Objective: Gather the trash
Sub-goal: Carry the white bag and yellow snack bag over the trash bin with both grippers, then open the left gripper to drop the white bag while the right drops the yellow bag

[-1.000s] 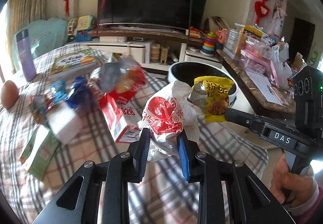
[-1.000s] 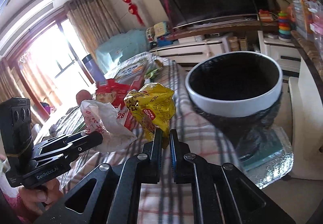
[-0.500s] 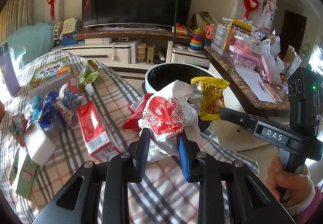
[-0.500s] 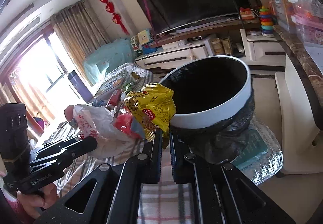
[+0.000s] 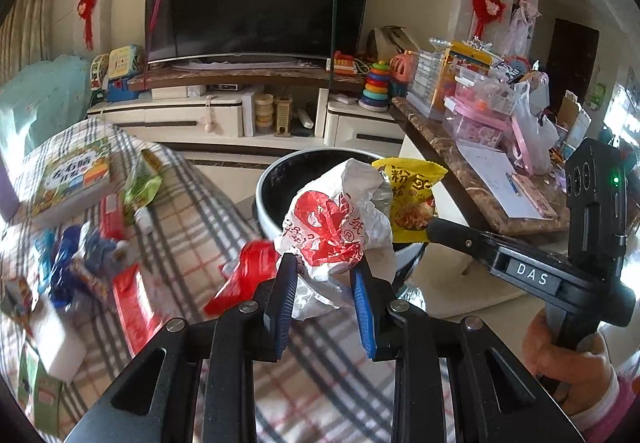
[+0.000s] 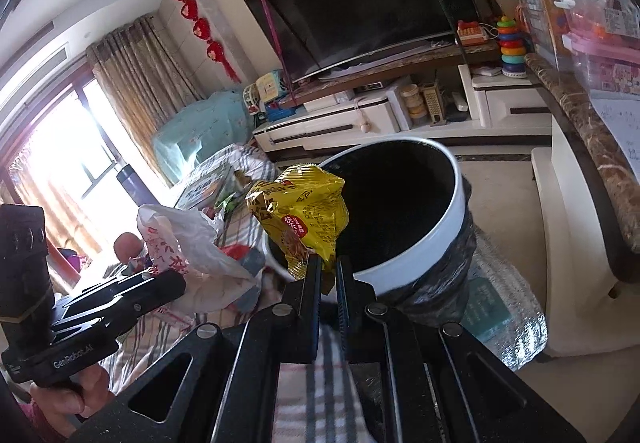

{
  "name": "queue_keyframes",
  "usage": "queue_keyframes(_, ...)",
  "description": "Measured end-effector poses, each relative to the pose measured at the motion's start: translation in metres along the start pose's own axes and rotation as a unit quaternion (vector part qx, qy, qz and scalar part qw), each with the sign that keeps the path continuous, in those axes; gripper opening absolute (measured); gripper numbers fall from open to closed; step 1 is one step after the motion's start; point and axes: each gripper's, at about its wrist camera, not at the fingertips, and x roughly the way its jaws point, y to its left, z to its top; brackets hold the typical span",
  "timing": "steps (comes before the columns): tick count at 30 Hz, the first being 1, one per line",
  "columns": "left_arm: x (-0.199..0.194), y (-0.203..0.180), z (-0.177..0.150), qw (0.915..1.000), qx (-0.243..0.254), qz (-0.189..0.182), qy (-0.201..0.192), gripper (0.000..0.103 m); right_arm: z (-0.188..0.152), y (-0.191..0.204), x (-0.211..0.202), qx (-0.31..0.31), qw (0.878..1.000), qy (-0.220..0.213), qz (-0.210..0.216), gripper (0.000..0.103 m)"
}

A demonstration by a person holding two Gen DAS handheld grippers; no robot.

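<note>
My left gripper (image 5: 325, 263) is shut on a crumpled white wrapper with red print (image 5: 334, 231), held in the air just before the near rim of the bin. My right gripper (image 6: 328, 263) is shut on a yellow snack bag (image 6: 304, 215), which hangs over the near edge of the white-rimmed bin with a black liner (image 6: 452, 219). In the left wrist view the yellow snack bag (image 5: 412, 191) sits right of the wrapper, with the bin (image 5: 268, 211) behind both. In the right wrist view the white wrapper (image 6: 188, 247) shows at the left.
The checked tablecloth (image 5: 192, 211) carries more litter: a red carton (image 5: 132, 303), blue wrappers (image 5: 76, 255), a green packet (image 5: 144, 183) and a book (image 5: 72, 179). A marble-topped counter (image 5: 472, 179) with boxes runs on the right. A TV stand (image 5: 240, 115) lies behind.
Both grippers have travelled with their loads toward the bin, which is now closer and more central. The table litter has slid to the left in the left wrist view.
</note>
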Motion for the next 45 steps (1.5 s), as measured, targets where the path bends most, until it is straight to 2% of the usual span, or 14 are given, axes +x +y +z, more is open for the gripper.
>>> queue_keyframes(12,0.059,0.004,0.038,0.9994,-0.014,-0.006,0.031,0.026,0.021,-0.019,0.013,-0.003,0.999,0.011,-0.03,0.007)
queue_keyframes(19,0.084,0.006,0.048,0.9986,-0.022,-0.008,0.048,0.028,0.031,-0.03,0.023,-0.005,0.999,0.024,-0.043,0.007)
queue_keyframes(21,0.089,0.006,0.05,0.9984,-0.023,-0.006,0.051,0.031,0.033,-0.031,0.024,-0.005,0.999,0.027,-0.045,0.008)
queue_keyframes(22,0.091,0.006,0.052,0.9983,-0.024,-0.005,0.053,0.035,0.035,-0.032,0.025,-0.005,0.999,0.028,-0.044,0.013)
queue_keyframes(24,0.092,0.006,0.052,0.9983,-0.026,-0.005,0.051,0.044,0.037,-0.034,0.027,-0.005,0.999,0.029,-0.042,0.014)
queue_keyframes(25,0.092,0.007,0.052,0.9984,-0.028,-0.002,0.05,0.053,0.038,-0.035,0.028,-0.005,0.999,0.03,-0.042,0.018)
queue_keyframes(26,0.091,0.006,0.052,0.9985,-0.028,-0.001,0.047,0.056,0.039,-0.035,0.028,-0.005,0.999,0.03,-0.043,0.024)
queue_keyframes(28,0.085,0.006,0.048,0.9987,-0.029,0.002,0.043,0.057,0.041,-0.034,0.027,-0.005,0.999,0.025,-0.044,0.034)
queue_keyframes(31,0.074,0.009,0.042,0.9988,-0.035,0.004,0.036,0.06,0.042,-0.031,0.025,-0.004,0.999,0.019,-0.041,0.039)
queue_keyframes(33,0.065,0.012,0.035,0.9987,-0.04,0.008,0.03,0.062,0.04,-0.028,0.022,-0.003,0.999,0.015,-0.039,0.048)
queue_keyframes(35,0.056,0.015,0.028,0.9985,-0.046,0.01,0.027,0.063,0.038,-0.026,0.02,-0.001,0.999,0.01,-0.034,0.068)
queue_keyframes(40,0.033,0.025,0.011,0.9973,-0.068,0.015,0.024,0.064,0.029,-0.016,0.016,0.003,1.0,0.004,-0.023,0.089)
queue_keyframes(45,0.005,0.032,-0.008,0.9964,-0.08,0.027,0.015,0.065,0.02,-0.004,0.014,0.005,1.0,0.005,-0.017,0.092)
